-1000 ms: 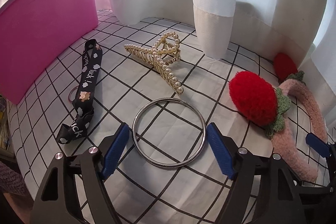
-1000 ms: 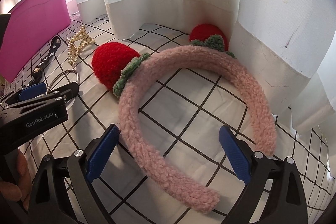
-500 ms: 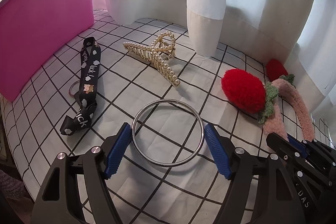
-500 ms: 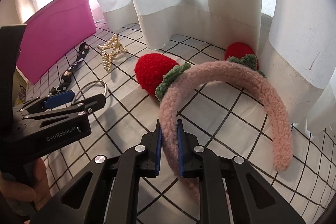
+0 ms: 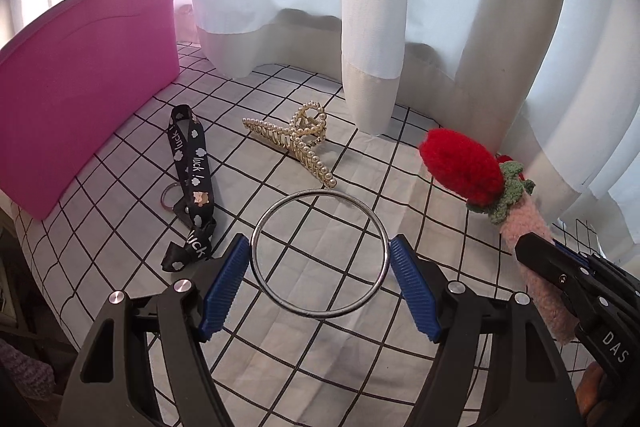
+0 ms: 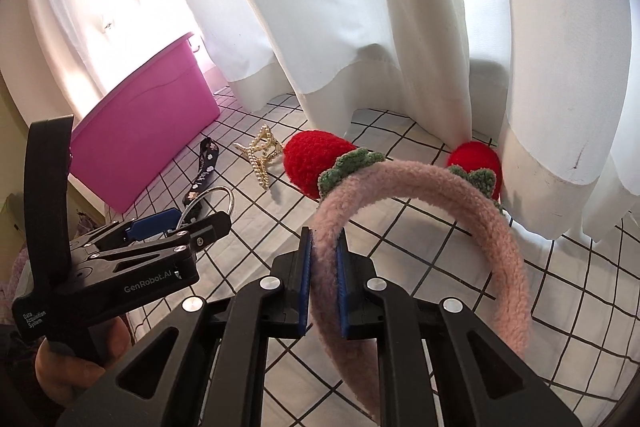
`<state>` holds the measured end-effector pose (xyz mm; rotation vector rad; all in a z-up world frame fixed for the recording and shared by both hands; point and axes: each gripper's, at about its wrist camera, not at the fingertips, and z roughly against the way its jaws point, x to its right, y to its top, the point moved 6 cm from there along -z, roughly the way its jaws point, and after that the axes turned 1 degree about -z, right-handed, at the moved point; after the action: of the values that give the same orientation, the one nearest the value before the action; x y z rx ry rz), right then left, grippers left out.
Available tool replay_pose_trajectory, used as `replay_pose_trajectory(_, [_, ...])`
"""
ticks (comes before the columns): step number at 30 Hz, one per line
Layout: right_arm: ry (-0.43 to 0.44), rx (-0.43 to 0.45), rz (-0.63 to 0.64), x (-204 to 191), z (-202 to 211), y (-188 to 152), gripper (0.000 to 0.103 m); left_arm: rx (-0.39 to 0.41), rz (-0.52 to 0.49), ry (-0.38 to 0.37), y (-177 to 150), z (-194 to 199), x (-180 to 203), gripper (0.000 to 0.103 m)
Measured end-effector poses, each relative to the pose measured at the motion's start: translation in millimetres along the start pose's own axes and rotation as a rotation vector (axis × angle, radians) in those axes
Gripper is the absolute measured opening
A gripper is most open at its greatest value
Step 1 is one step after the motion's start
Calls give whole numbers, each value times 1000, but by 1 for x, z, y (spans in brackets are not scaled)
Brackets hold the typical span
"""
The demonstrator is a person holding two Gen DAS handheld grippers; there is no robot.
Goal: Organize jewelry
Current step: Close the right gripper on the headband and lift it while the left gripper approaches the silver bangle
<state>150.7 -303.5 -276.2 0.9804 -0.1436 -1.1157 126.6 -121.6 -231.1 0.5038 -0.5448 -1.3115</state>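
Observation:
My right gripper (image 6: 323, 267) is shut on the pink fuzzy headband (image 6: 452, 191) with two red strawberry pompoms and holds it lifted off the checked cloth; it also shows in the left wrist view (image 5: 524, 227). My left gripper (image 5: 319, 267) is open, its blue pads on either side of a silver metal bangle (image 5: 376, 227) lying flat on the cloth. A gold pearl hair claw (image 5: 296, 143) and a black printed strap with a small ring (image 5: 192, 167) lie beyond the bangle. A pink bin (image 5: 76, 83) stands at the left.
White curtains (image 5: 368, 27) hang along the back and right of the checked cloth (image 5: 320, 347). The table's edge drops off at the left front, below the pink bin. The right gripper's body (image 5: 580, 283) sits close at the left gripper's right.
My right gripper closed on the headband and raised it off the cloth. My left gripper stayed open around the bangle, its view tilting up slightly.

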Motion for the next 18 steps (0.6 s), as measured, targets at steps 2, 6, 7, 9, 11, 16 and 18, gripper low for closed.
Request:
replay_pose_trajectory(2, [25, 7, -24, -4, 4, 4, 11, -3, -2, -7, 2, 7, -2, 70])
replay_pose_trajectory(6, [67, 32, -67, -9, 18, 13, 11, 3, -5, -11, 8, 23, -9, 70])
replay_pose_trajectory(7, [74, 37, -71, -11, 22, 15, 11, 7, -5, -11, 10, 27, -10, 70])
replay_pose_trajectory(9, [85, 47, -73, -16, 29, 19, 11, 15, -6, -12, 14, 36, -12, 70])
replay_pose_trajectory(11, [101, 57, -73, -20, 38, 23, 11, 27, -10, -12, 19, 45, -13, 70])
replay_pose_trajectory(16, [122, 78, -48, -33, 59, 32, 11, 47, -14, -22, 29, 66, -16, 70])
replay_pose_trajectory(18, [128, 84, -39, -38, 65, 36, 11, 61, -17, -22, 34, 75, -18, 70])
